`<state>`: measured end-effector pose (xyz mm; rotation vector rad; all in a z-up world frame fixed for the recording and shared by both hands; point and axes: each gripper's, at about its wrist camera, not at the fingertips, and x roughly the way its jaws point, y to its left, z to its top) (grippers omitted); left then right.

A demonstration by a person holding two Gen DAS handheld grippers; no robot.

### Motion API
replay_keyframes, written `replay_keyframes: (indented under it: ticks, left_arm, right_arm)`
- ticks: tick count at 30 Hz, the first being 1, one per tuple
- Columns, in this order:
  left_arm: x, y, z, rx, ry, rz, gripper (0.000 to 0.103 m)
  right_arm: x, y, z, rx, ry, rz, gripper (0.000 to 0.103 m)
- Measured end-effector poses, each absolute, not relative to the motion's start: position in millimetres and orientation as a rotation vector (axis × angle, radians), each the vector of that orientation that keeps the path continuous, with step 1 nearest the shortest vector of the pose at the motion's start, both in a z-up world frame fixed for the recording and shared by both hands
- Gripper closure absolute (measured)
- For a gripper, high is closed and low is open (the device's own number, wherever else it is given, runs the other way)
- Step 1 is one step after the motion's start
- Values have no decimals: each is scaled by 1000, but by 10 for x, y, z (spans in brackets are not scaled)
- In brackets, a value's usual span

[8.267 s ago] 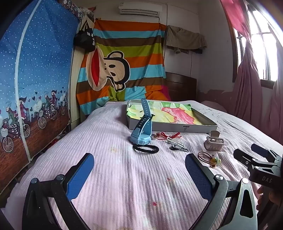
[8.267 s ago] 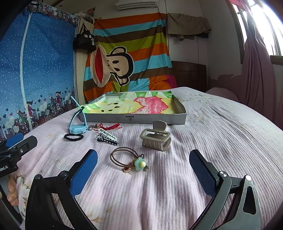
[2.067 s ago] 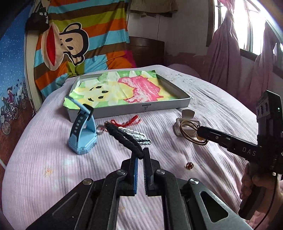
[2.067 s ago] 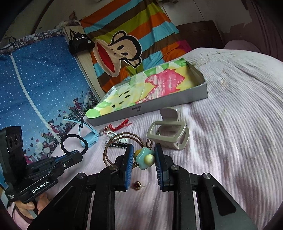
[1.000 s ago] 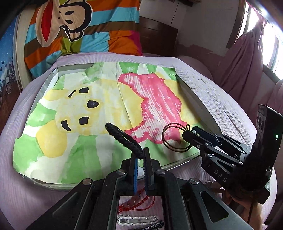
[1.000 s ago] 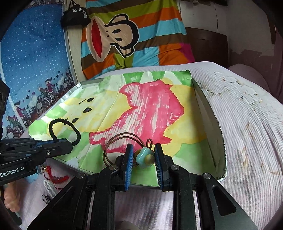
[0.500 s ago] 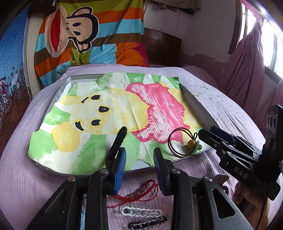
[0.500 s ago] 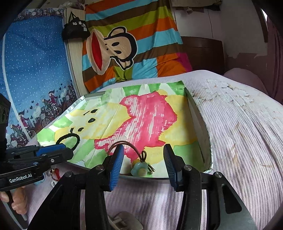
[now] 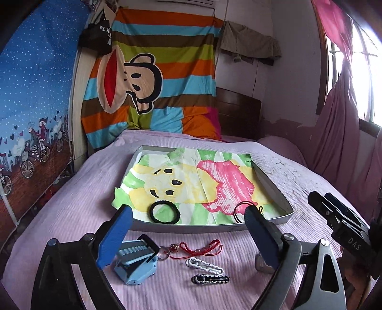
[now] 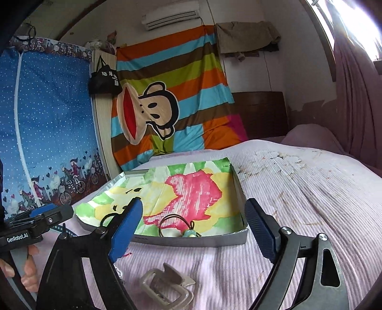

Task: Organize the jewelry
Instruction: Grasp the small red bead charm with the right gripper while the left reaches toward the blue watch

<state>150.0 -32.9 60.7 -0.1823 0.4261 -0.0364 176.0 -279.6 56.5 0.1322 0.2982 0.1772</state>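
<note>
Below, both grippers (image 9: 188,235) (image 10: 193,229) gape empty; watch (image 9: 136,261), 2 clips (image 9: 205,263) crowd tray (image 9: 191,228) front.

Home bedroom. Work surface is a bed (image 9: 78,190) with a pink ribbed cover, dark wooden headboard (image 9: 236,114) at the far end. Striped cartoon-monkey blanket (image 9: 152,78) hangs on the wall behind it, blue fabric wardrobe (image 10: 45,124) with a zip and printed cyclists along the left side. Wall air conditioner (image 10: 170,14) up near the ceiling, a garment (image 9: 248,47) draped high on the wall, black tote bag (image 10: 105,78) hung beside the wardrobe. Pink curtains (image 9: 343,124) over a bright window (image 9: 365,71) on the right. Plaster peeling low on the wall by the headboard.
</note>
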Motion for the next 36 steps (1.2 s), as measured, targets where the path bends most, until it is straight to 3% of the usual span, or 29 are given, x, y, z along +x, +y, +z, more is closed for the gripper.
replay_keyframes:
  ticks: [2,6,23,36]
  left_arm:
    - [1396,-276,619,-186,409,-28,1]
    - [1201,-200,603,-182,378,-12,0]
    - [582,-28,357,-99,322,-8,0]
    - [460,-11,214,-83,342,-22,0]
  right_arm:
    - [1641,-2745,593,121,281,181,7]
    - [1370,-2643,605,84,258,184,1]
    - [604,-2437,589,-2,225,181,1]
    - [636,-2462,318,19,354,236,1]
